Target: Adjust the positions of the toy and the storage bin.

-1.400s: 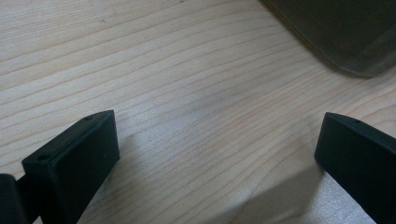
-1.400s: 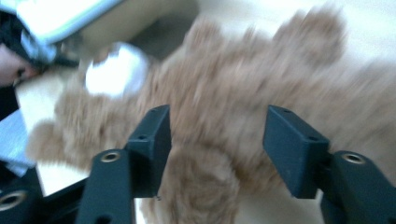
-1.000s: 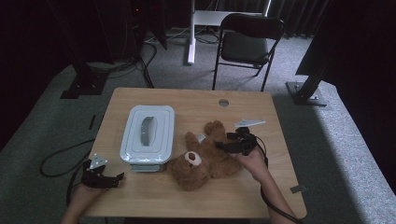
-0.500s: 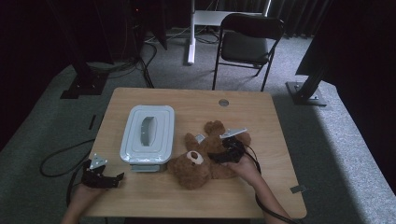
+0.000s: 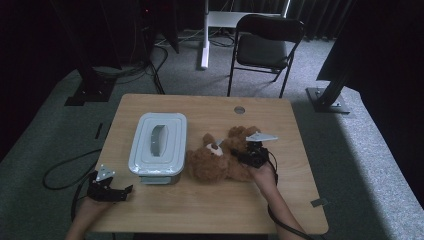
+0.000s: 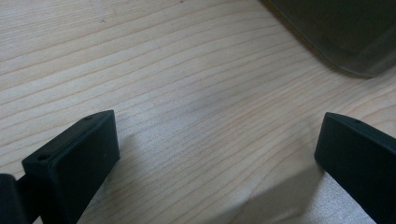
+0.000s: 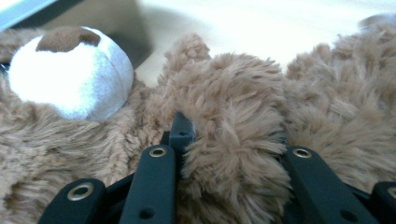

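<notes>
A brown teddy bear (image 5: 215, 162) lies on its back in the middle of the wooden table (image 5: 200, 215), its white snout (image 7: 70, 74) pointing up. My right gripper (image 5: 241, 156) presses into the bear's right side. In the right gripper view a thick tuft of the bear's fur (image 7: 233, 93) bulges between the jaws of this gripper (image 7: 233, 140), which is shut on it. My left gripper (image 5: 125, 191) rests low at the table's front left, open, with bare wood between its jaws (image 6: 217, 154).
A white lidded container (image 5: 157, 142) stands just left of the bear; its corner (image 6: 345, 32) shows in the left gripper view. A round grommet (image 5: 239, 109) sits near the table's far edge. A black chair (image 5: 267, 42) stands beyond the table.
My right gripper has moved left and down from beside the bear onto its body, and fur now sits between the jaws. The left gripper has stayed put.
</notes>
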`<state>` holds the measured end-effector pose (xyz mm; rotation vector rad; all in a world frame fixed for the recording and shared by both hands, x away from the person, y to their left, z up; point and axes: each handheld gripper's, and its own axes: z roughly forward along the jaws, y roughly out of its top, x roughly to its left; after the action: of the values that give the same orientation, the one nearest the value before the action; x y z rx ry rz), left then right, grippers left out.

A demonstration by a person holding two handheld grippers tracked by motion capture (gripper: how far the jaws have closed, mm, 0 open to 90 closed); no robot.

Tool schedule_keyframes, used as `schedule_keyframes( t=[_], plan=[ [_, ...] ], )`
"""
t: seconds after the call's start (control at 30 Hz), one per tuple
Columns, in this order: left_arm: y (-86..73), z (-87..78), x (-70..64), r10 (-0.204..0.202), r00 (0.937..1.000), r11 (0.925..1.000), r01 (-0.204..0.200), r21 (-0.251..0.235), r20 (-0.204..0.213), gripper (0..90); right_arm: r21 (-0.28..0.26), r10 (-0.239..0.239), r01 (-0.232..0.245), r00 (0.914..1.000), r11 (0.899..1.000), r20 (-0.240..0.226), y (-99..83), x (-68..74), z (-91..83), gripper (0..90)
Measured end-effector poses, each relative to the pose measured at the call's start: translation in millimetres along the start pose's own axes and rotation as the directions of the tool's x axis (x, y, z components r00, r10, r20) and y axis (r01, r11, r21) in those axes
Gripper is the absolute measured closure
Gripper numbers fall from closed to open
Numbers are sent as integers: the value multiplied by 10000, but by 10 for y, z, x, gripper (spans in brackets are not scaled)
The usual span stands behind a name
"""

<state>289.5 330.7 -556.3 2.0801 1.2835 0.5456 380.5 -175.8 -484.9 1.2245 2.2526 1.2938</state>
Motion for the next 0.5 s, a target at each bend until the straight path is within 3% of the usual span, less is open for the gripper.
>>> schedule_keyframes(
  t=[0.13,0.3,0.37,0.5],
  plan=[
    [0,0,0,-1,10000,10000,1,1,1,5,-484,662,-617,9931,9969,972,96,-136,1,679],
    [0,0,0,-1,10000,10000,1,5,0,5,-1122,1812,-1681,9762,9794,1194,188,-285,7,678],
    [0,0,0,4,10000,10000,-4,3,-2,5,-1398,2270,-2094,9659,9678,1247,209,-299,31,677],
    [0,0,0,3,10000,10000,-3,3,-1,5,-1807,3018,-2684,9335,9462,1936,179,-221,168,667]
  ],
)
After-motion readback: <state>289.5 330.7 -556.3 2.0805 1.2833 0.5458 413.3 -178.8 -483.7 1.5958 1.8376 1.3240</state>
